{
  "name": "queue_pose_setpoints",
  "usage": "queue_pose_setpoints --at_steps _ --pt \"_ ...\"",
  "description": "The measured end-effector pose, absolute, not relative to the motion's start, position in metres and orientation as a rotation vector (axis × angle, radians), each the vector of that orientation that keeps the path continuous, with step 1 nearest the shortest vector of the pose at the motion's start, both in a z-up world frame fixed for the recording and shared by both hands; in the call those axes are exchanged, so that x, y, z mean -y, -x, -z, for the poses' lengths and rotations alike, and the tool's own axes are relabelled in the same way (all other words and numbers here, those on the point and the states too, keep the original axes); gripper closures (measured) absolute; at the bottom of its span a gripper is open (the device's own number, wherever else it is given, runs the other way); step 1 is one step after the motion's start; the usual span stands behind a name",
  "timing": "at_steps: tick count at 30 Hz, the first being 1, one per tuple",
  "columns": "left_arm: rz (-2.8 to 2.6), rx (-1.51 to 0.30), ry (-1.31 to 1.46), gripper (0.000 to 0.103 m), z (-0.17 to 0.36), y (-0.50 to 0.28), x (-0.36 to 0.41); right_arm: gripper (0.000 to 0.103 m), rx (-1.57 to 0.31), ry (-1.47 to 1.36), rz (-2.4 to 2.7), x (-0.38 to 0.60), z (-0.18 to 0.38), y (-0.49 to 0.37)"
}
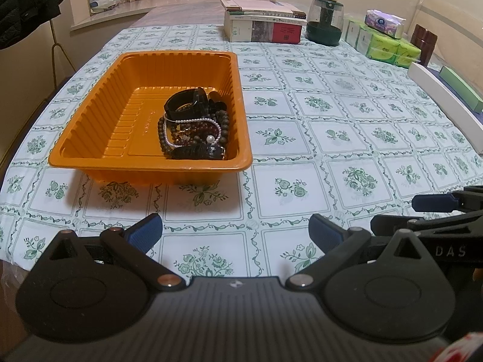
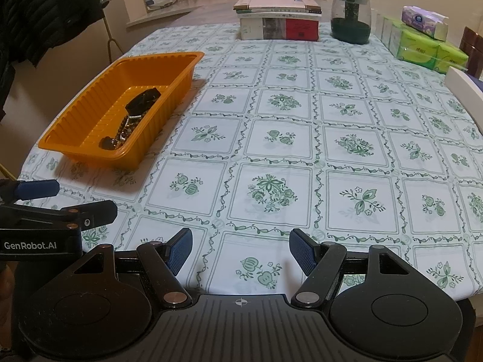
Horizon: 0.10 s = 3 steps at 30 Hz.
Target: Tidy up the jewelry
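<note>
An orange ribbed plastic tray (image 1: 90,138) stands on the table's left part; it also shows in the right wrist view (image 2: 75,114). A pile of jewelry (image 1: 194,123) lies in its right half: a black watch (image 1: 187,102), a pearl string (image 1: 193,122), dark bead bracelets (image 1: 225,126) and a black clip (image 1: 196,152). The pile shows in the right wrist view (image 2: 132,120) too. My left gripper (image 1: 235,235) is open and empty, low over the cloth in front of the tray. My right gripper (image 2: 241,252) is open and empty beside it, to the right.
The table carries a green floral cloth (image 2: 271,138). At the far edge stand stacked books (image 1: 262,21), a dark green jar (image 1: 326,21) and tissue packs (image 1: 386,39). A white box (image 1: 446,96) lies at the right edge. A black jacket (image 2: 36,15) hangs at left.
</note>
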<state>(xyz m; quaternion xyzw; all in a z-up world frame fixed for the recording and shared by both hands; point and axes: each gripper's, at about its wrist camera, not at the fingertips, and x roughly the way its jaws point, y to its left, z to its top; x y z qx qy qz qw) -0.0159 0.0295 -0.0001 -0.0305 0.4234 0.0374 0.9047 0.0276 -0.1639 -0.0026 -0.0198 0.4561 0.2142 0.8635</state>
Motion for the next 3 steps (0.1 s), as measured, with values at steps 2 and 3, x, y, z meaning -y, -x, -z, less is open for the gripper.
queue_pose_setpoints --at_steps 2,3 --pt "-0.076 -0.874 0.064 0.0 0.001 0.0161 -0.0296 0.032 -0.956 0.04 -0.451 0.1641 0.0027 -0.028" --pt "-0.077 -0.876 0.067 0.0 0.0014 0.016 -0.0301 0.032 -0.956 0.039 -0.451 0.1643 0.0028 -0.0286"
